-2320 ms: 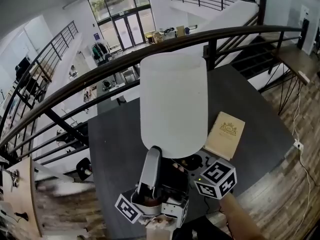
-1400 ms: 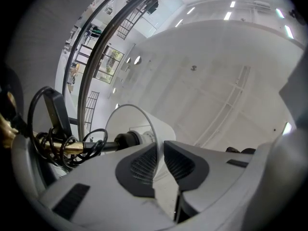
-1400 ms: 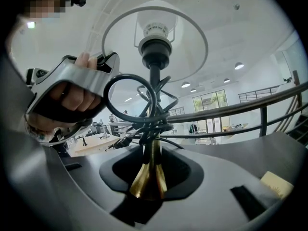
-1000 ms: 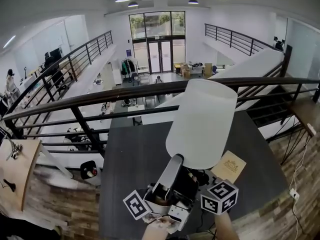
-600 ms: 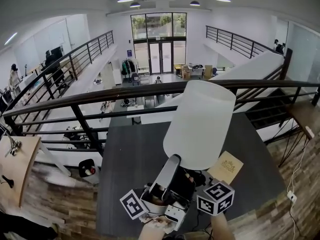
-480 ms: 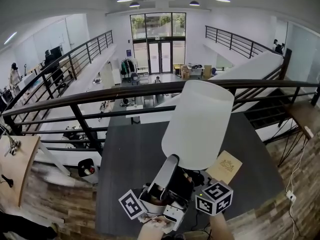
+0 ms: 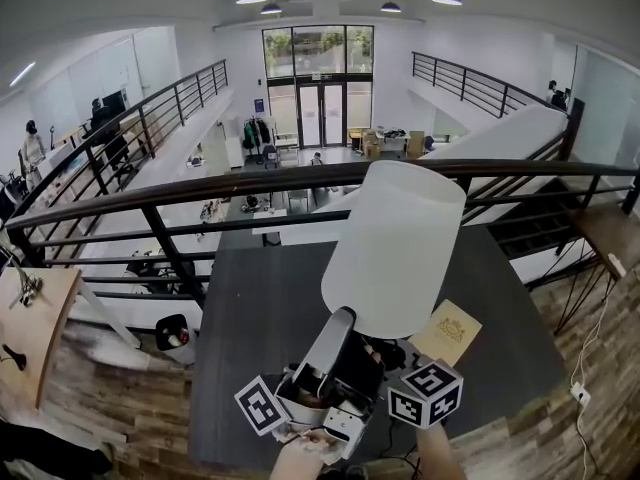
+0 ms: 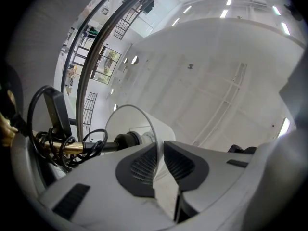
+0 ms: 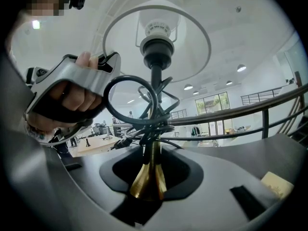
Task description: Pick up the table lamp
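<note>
The table lamp has a tall white shade (image 7: 395, 248), a brass stem (image 9: 153, 153) and a black cord (image 9: 139, 109) coiled round the stem. It hangs tilted to the right above the dark table (image 7: 260, 298). My left gripper (image 8: 160, 160) is shut on the shade's thin lower rim (image 8: 155, 134); in the head view it reaches up to the shade's bottom edge (image 7: 342, 320). My right gripper (image 9: 149, 179) is shut on the flared brass foot of the stem. Its marker cube (image 7: 425, 393) shows below the shade. The lamp's foot is hidden in the head view.
A tan book (image 7: 447, 333) lies on the table to the right of the lamp. A dark handrail (image 7: 200, 193) runs behind the table, with an open hall below it. A wooden floor (image 7: 590, 368) lies to the right.
Since the earliest frame the head view has lifted off the table and the shade leans right. Over the last second the lamp and both grippers have barely shifted.
</note>
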{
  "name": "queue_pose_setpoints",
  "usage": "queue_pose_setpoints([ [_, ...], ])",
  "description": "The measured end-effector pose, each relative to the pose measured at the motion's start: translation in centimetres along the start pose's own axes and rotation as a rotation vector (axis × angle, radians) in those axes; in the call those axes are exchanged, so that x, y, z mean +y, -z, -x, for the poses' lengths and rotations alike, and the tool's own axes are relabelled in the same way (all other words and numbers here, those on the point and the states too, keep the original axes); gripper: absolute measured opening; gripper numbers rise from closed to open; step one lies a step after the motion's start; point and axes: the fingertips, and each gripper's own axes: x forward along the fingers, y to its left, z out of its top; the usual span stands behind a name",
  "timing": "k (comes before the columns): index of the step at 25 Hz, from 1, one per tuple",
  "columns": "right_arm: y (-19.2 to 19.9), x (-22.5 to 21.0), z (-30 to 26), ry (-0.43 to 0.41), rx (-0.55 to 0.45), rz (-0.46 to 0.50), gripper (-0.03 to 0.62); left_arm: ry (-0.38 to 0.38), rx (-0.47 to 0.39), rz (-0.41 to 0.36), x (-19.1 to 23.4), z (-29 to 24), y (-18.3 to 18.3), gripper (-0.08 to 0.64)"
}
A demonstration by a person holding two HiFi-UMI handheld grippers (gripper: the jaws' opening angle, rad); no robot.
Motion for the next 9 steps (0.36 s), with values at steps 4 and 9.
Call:
queue_pose_setpoints([
  [4, -0.13, -0.04, 0.11, -0.001, 0.003, 0.005, 0.136, 0.008, -0.009, 0.000, -0.16, -0.09, 0.02, 0.058],
  [9, -0.05, 0.72, -0.25, 0.003, -0.006, 0.011, 0.135, 0.021, -0.007, 0.002, -0.78, 0.61, -0.42, 0.058],
])
